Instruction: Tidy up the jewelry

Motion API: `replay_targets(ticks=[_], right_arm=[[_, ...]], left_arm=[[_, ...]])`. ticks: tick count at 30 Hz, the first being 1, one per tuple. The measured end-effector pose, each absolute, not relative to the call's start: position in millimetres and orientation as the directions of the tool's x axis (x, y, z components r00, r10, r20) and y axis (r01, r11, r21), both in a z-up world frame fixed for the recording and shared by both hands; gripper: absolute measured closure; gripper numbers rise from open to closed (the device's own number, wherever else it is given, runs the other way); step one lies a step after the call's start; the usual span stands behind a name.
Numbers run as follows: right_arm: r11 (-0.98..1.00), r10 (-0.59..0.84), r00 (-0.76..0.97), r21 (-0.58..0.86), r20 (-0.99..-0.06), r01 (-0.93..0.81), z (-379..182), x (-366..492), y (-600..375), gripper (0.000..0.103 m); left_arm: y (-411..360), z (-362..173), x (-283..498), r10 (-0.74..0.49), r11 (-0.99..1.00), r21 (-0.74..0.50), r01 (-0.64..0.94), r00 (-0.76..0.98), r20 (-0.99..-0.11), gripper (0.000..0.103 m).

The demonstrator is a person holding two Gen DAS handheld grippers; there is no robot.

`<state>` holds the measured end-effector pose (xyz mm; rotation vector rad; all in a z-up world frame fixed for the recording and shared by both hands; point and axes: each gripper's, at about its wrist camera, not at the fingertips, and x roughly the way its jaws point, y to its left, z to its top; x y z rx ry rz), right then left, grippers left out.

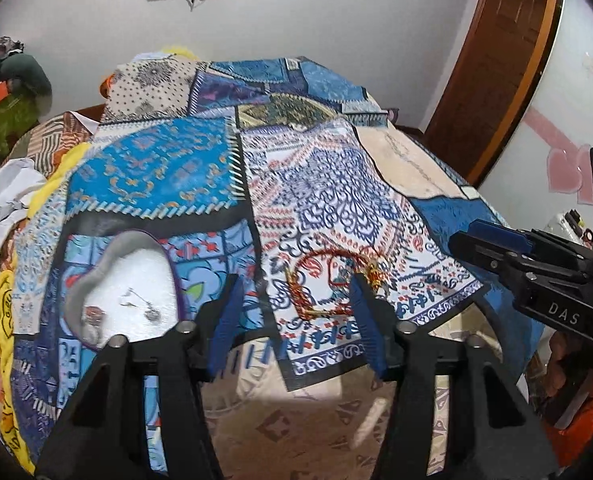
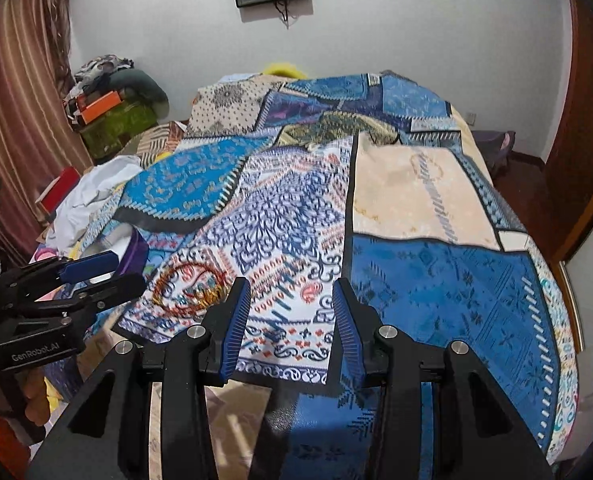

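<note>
A red and gold beaded necklace [image 1: 328, 280] lies coiled on the patterned bedspread [image 1: 316, 200], just ahead of my left gripper [image 1: 296, 288], which is open and empty above it. It also shows in the right wrist view [image 2: 188, 288], left of my right gripper [image 2: 292, 292], which is open and empty. A heart-shaped jewelry box [image 1: 128, 280] with a white inside and purple rim lies open at the left; it holds a ring [image 1: 92, 316] and small silver earrings [image 1: 140, 300]. My right gripper [image 1: 472, 240] enters the left wrist view from the right.
A thin chain [image 2: 436, 196] lies on the beige patch at the far right of the bed. Clothes and white paper [image 2: 92, 196] pile up on the bed's left side. A wooden door [image 1: 496, 80] stands at the right, a curtain [image 2: 12, 120] at the left.
</note>
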<state>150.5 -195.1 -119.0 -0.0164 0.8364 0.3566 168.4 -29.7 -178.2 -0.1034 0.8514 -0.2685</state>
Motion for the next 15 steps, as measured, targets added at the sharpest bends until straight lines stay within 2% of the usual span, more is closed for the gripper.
replay_targets(ticks=[5,11,15], right_arm=[[0.937,0.312,0.584,0.140,-0.750,-0.321,-131.1,154.4,-193.9,0.064],[0.930,0.322,0.562,0.143,-0.762,-0.338,-137.7,153.9,-189.1,0.064],[0.926,0.331,0.550,0.152,-0.767,-0.345,-140.6,155.3,-185.9,0.064]], left_arm=[[-37.8,-192.2,173.8,-0.278,0.960,-0.192,0.204,0.596,-0.753,0.073],[-28.9,-204.3,180.3,-0.294,0.954,-0.265,0.137,0.585,-0.756,0.083],[-30.5,-208.5,181.6,-0.291,0.955,-0.267,0.129,0.586,-0.756,0.094]])
